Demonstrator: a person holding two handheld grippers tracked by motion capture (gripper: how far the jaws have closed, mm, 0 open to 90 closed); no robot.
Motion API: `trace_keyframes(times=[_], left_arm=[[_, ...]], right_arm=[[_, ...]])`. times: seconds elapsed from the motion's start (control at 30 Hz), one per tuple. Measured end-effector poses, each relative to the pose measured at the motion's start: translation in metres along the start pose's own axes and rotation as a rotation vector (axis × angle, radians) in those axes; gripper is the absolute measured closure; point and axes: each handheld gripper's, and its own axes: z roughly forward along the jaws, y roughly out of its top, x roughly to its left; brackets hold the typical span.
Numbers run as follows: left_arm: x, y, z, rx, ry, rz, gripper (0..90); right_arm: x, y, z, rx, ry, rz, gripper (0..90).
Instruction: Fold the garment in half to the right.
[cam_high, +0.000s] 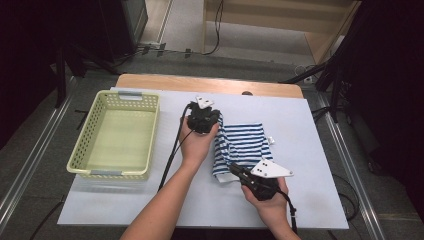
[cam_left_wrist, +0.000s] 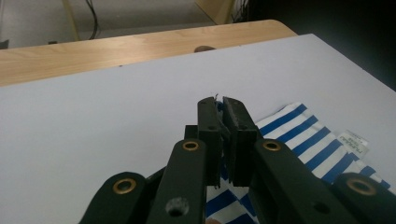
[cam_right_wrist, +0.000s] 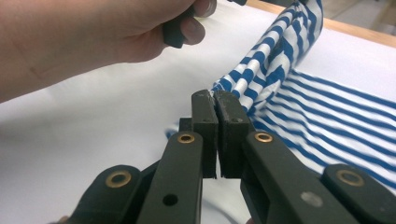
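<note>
At the lower middle of the high view, the right gripper (cam_high: 235, 169) is seen closed on the near left corner of the striped cloth (cam_high: 245, 142), its jaws pinched together with blue-and-white fabric caught between them in the right gripper view (cam_right_wrist: 217, 100). Further up, at the centre of the frame, the left gripper (cam_high: 212, 120) is likewise clamped on the cloth's far left corner, a sliver of fabric being visible between its jaws in the left gripper view (cam_left_wrist: 219, 109). The lifted left edge thus runs near to far between the two grippers, while the rest of the cloth lies flat to their right on the white board (cam_high: 300, 130). A fold toward the right is judged likely; open board remains on that side. The basket (cam_high: 117, 135) stands well apart at the left.
</note>
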Motion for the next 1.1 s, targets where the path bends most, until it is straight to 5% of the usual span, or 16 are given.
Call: trace_keyframes(times=[0.27,0.67,1.1], left_arm=[[-0.027,0.001,0.031,0.03,-0.031,0.023,87.1],[-0.048,0.004,0.067,0.08,-0.055,0.024,87.1],[-0.069,0.009,0.09,0.117,-0.082,0.035,86.5]], right_arm=[[-0.021,-0.018,-0.015,0.021,-0.052,0.035,86.0],[-0.051,-0.037,-0.029,0.047,-0.121,0.079,85.9],[-0.065,-0.046,-0.044,0.047,-0.162,0.096,86.0]])
